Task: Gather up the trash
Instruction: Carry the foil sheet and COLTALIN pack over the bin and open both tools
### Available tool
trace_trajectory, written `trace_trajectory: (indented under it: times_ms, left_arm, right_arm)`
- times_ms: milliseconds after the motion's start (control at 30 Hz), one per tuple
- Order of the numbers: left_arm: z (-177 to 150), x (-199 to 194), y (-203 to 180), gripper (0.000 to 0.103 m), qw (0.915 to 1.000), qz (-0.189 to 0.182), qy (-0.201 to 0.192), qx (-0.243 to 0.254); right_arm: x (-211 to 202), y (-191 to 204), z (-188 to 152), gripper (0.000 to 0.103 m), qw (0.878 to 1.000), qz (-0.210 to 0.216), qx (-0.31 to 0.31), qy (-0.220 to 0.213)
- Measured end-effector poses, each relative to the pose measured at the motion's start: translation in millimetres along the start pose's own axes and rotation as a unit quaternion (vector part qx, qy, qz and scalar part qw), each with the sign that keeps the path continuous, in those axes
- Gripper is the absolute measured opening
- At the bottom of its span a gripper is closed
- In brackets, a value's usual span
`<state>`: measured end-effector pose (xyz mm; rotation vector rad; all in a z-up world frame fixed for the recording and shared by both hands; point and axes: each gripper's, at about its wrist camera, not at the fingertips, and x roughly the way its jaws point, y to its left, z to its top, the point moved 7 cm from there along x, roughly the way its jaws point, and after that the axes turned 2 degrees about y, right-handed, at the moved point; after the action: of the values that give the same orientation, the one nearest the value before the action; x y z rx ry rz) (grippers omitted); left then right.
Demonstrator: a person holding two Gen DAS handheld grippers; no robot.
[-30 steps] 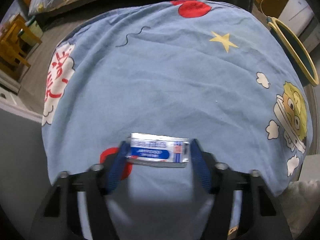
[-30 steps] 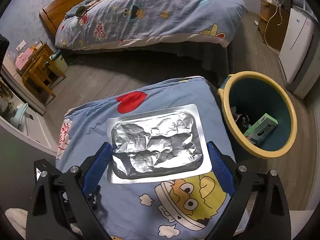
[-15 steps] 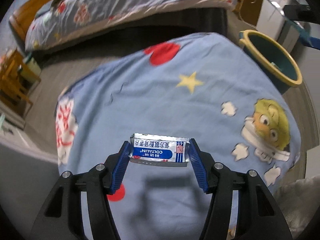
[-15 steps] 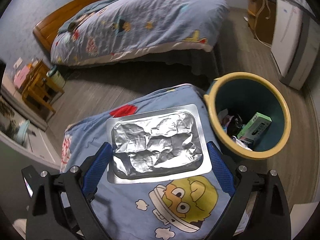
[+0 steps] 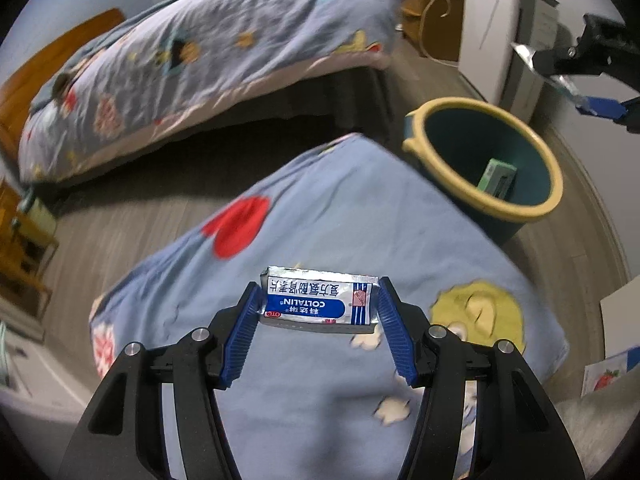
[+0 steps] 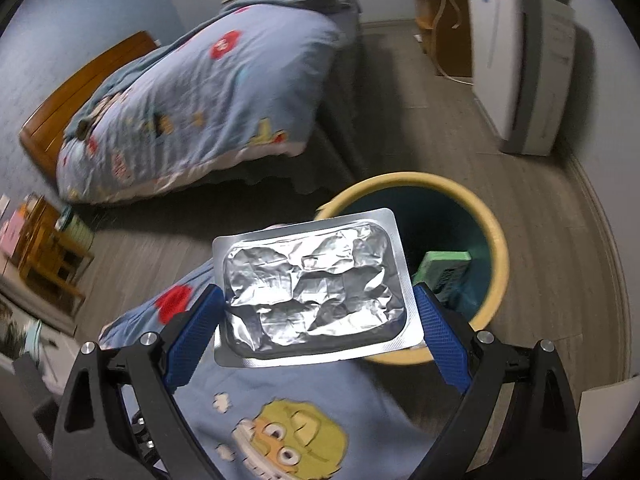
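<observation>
My left gripper [image 5: 318, 300] is shut on a blue and white medicine sachet [image 5: 318, 300], held above the blue cartoon-print cloth [image 5: 320, 208]. A silver foil blister pack [image 6: 314, 288] is clamped between the blue pads of my right gripper [image 6: 316, 312], hanging partly over the near rim of the bin. The round dark-teal bin with a yellow rim [image 6: 494, 240] stands on the floor beside the cloth; a green box [image 6: 442, 264] lies inside it. In the left wrist view the bin [image 5: 486, 164] is at upper right, and the right gripper [image 5: 576, 72] with the foil shows edge-on above it.
A bed with a blue patterned duvet [image 6: 208, 108] and wooden headboard [image 6: 80, 84] fills the back. A white appliance [image 6: 520, 60] stands at the right wall beside a wooden cabinet [image 6: 440, 32]. Small wooden furniture [image 6: 48, 248] sits at left on the grey plank floor.
Both grippers have risen and swung right toward the bin, each keeping its piece of trash. The bin now lies directly behind the foil pack in the right wrist view.
</observation>
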<state>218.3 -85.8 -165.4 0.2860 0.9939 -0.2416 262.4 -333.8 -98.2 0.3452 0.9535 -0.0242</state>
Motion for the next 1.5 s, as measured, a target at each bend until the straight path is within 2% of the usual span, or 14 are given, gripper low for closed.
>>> trace_trajectory:
  times_ms: [333, 533, 667, 767, 833, 867, 900, 1000, 1167, 1367, 1500]
  left_arm:
    - [52.2, 16.8, -49.3, 0.06, 0.9986, -0.028, -0.02, 0.041]
    - [79.6, 27.9, -93.5, 0.06, 0.9941, -0.068, -0.038, 0.076]
    - [98.4, 47.9, -127.5, 0.06, 0.9898, -0.087, -0.044, 0.104]
    - [111.0, 63.1, -148.5, 0.061, 0.9867, -0.092, -0.053, 0.123]
    - [118.6, 70.9, -161.8, 0.068, 0.9846, -0.092, -0.057, 0.137]
    - [121.0, 71.9, -165.8, 0.077, 0.9837, -0.091, -0.062, 0.142]
    - [123.4, 72.3, -167.6, 0.081, 0.9832, -0.089, -0.068, 0.144]
    - [125.8, 75.0, -172.4, 0.081, 0.9827, -0.095, -0.07, 0.143]
    - [115.7, 66.7, -160.2, 0.081, 0.9845, -0.107, -0.067, 0.122]
    - [94.4, 25.2, -133.7, 0.082, 0.9875, -0.117, -0.073, 0.076]
    - [79.4, -11.8, -118.1, 0.091, 0.9879, -0.105, -0.09, 0.07]
  right_arm:
    - [24.0, -69.0, 21.8, 0.092, 0.997, -0.026, 0.066, 0.009]
    - [48.4, -105.8, 27.5, 0.092, 0.994, -0.037, 0.103, 0.026]
    - [62.8, -121.2, 29.7, 0.092, 0.991, -0.03, 0.127, 0.036]
    - [68.1, -127.0, 34.2, 0.093, 0.988, -0.006, 0.148, 0.034]
    - [70.5, -128.7, 36.4, 0.093, 0.987, 0.006, 0.155, 0.036]
    - [71.4, -129.3, 36.5, 0.097, 0.987, 0.01, 0.159, 0.037]
    - [73.5, -130.5, 36.7, 0.098, 0.985, 0.017, 0.166, 0.041]
    - [77.3, -134.5, 37.0, 0.097, 0.983, 0.03, 0.177, 0.047]
    - [70.6, -138.8, 35.6, 0.097, 0.982, 0.024, 0.182, 0.045]
    - [36.2, -120.5, 18.5, 0.097, 0.99, 0.0, 0.135, 0.044]
    - [-5.7, -103.2, 6.3, 0.097, 0.993, -0.009, 0.118, 0.02]
